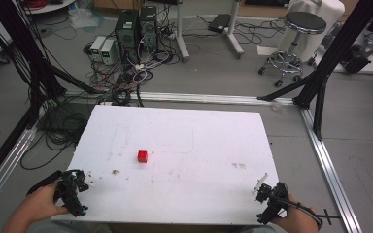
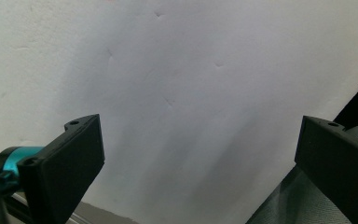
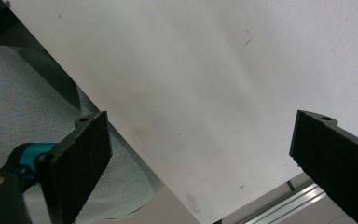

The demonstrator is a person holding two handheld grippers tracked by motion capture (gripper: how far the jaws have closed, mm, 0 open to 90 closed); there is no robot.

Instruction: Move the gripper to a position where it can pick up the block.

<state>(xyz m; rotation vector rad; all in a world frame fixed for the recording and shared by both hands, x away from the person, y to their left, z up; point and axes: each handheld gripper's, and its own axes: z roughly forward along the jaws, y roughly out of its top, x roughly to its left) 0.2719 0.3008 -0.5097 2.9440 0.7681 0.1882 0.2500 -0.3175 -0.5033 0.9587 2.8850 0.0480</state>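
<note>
White tabletop [image 1: 184,131] w/ a red cube [image 1: 143,156] mid-board. Left gripper [image 1: 85,180] & right gripper [image 1: 261,188] at near corners, both jaws wide apart, nothing btwn them.

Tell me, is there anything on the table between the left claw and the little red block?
Just a small brownish smudge on the white table, seen in the high view. Otherwise the stretch from the left claw to the red block is bare.

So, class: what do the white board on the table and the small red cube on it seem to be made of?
White board: probably foam or soft painted sheet, matte; small dents and scuff marks show in its surface and nothing reflects off it. Red cube: possibly plastic or painted wood, with an even bright colour and crisp edges; it is too small in the high view to settle which.
</note>
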